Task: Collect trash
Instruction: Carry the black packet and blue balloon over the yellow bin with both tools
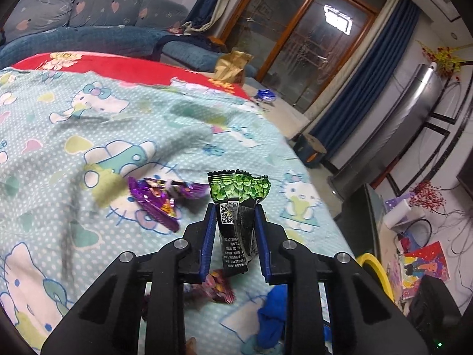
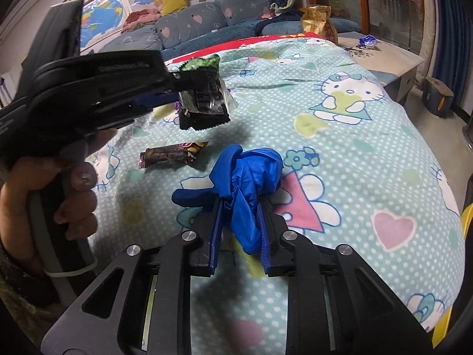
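Standing upright between the blue pads of the left hand-held gripper (image 1: 235, 207), the green-and-black snack wrapper (image 1: 238, 204) is pinched at its lower black half, its jaws closed against both of its sides. Its upper part fans out above the fingertips, printed with green pea shapes and ending in a serrated edge; the black part below carries a QR code and lines of small white print. From the right wrist view the same wrapper (image 2: 204, 94) hangs clear above the bed, crumpled, with its zigzag bottom edge pointing down.

A crumpled blue glove (image 2: 245, 177) sits in the right hand-held gripper (image 2: 241, 210), whose jaws are narrowed onto the glove's lower folds; the bunched upper part and one flat finger-like flap spill out past the tips to the left.

A brown snack wrapper (image 2: 173, 153) lies flat on the bedcover between the two grippers, apart from both. A purple foil wrapper (image 1: 161, 199) lies just left of the left gripper's tips, on the cover.

All of this rests over a bed with a pale blue polka-dot Hello Kitty bedcover (image 2: 354, 136). Beyond it are a red blanket (image 1: 118, 65), a blue sofa (image 1: 88, 20) and a brown paper bag (image 1: 232, 65); a small blue wrapper (image 1: 266, 94) lies on a pale surface near the window.
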Demonstrator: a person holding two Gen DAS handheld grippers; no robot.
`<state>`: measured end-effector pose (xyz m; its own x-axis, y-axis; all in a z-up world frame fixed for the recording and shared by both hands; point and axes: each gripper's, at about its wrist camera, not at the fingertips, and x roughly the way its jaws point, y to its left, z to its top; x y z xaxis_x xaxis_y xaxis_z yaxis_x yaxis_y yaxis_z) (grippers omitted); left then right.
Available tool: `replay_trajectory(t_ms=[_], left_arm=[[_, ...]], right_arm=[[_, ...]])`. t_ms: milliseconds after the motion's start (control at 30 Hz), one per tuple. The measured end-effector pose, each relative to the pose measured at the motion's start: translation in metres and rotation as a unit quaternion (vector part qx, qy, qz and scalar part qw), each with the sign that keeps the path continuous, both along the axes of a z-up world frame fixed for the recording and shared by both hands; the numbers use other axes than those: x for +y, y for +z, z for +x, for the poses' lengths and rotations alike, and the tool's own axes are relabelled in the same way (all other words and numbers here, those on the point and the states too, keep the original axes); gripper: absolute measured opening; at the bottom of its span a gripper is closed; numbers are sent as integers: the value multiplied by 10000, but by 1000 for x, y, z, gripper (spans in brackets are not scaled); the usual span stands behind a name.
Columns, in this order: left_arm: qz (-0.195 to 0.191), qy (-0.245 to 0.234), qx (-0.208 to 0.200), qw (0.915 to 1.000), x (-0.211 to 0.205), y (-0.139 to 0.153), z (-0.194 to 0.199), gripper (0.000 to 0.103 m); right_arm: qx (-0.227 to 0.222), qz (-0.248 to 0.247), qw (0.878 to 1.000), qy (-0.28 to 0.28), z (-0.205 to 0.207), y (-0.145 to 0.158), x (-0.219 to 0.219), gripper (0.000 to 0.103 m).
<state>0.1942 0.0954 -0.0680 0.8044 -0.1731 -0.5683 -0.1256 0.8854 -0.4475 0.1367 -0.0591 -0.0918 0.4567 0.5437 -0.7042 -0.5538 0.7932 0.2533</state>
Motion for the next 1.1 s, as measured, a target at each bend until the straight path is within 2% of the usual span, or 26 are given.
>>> replay_trajectory(t_ms=[467,1100], left_arm=[[167,-388,-418,9982,-35,31,-27,24],[317,-973,-663,9925,-81,50,-38,24]], right_arm=[[-203,67,9993,-321,3,20,-37,16],[-419,206,9928,-1103,9,40,-109,16]])
